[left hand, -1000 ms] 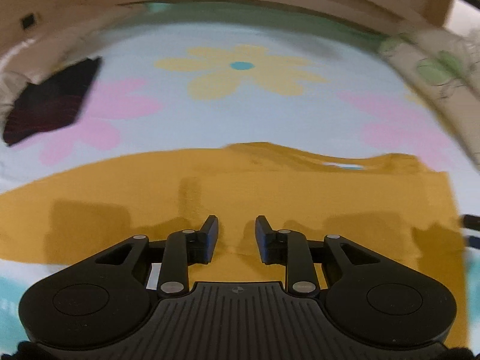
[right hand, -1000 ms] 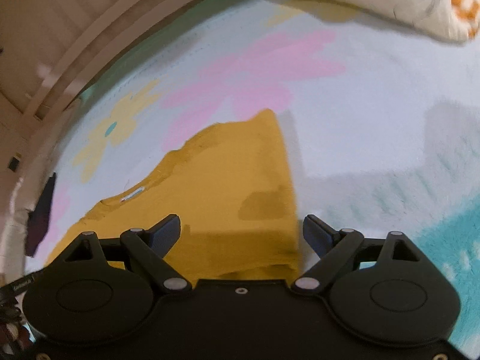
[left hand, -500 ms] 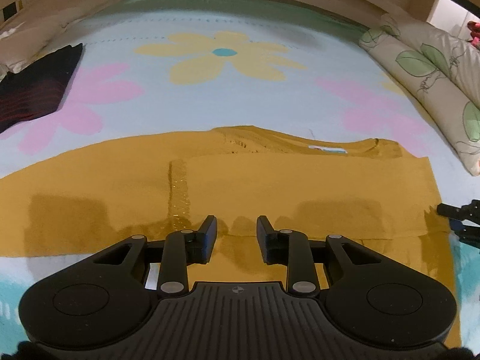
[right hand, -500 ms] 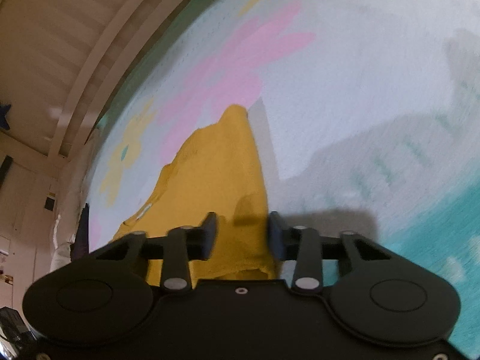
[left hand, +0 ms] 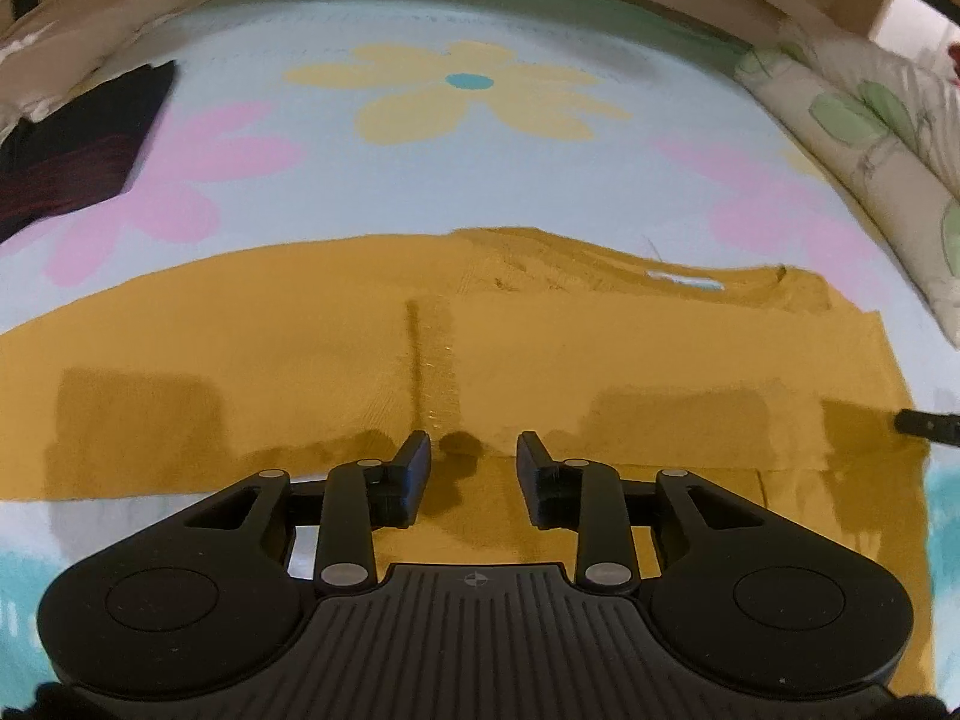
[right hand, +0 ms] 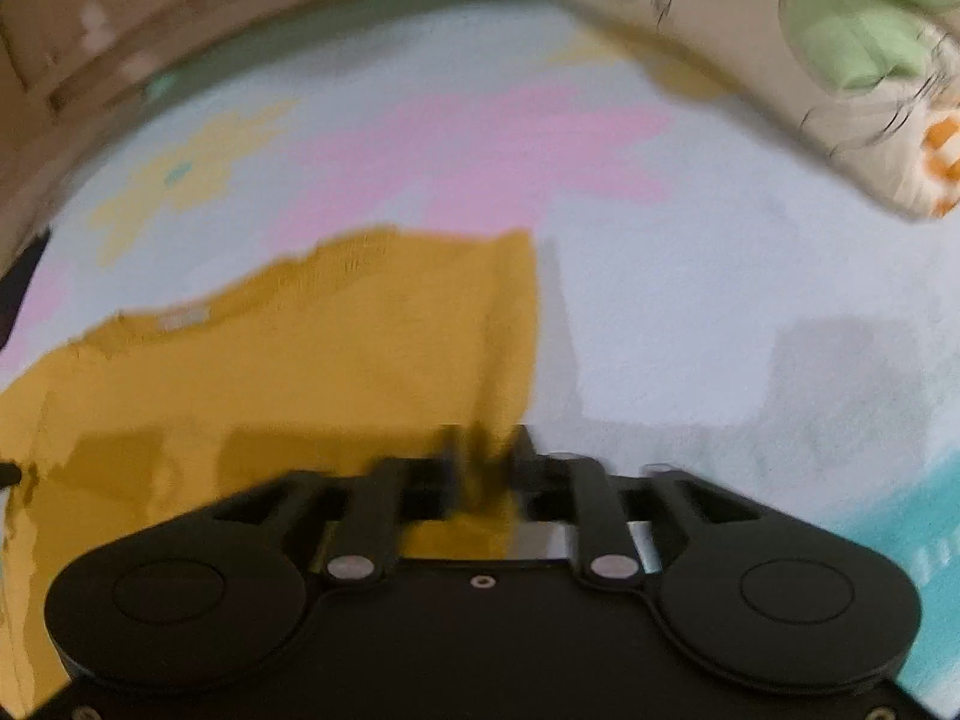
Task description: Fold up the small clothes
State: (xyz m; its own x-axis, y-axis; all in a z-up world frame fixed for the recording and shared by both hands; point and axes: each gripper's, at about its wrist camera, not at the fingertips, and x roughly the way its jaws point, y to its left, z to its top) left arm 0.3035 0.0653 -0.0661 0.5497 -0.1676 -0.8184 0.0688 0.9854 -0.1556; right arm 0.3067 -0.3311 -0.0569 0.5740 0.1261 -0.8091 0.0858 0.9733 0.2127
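Observation:
A mustard yellow shirt point(left hand: 600, 360) lies flat across the flowered bedspread point(left hand: 480, 180), its neck label toward the far right. My left gripper point(left hand: 474, 462) hovers over the shirt's near hem, its jaws a little apart with nothing pinched between them. One finger of the right gripper point(left hand: 924, 423) shows at the shirt's right edge. In the blurred right wrist view, the right gripper point(right hand: 489, 450) has its jaws close together with the right edge of the shirt point(right hand: 300, 372) between them. The jaws are opening.
A dark folded garment point(left hand: 78, 162) lies at the far left of the bedspread. A leaf-print pillow point(left hand: 870, 138) runs along the right side, and the same pillow point(right hand: 810, 48) fills the right wrist view's upper right. A wooden headboard lies beyond.
The right gripper's jaws went from wide to narrow around the shirt's right edge, and its view rolled. The left gripper's gap widened slightly.

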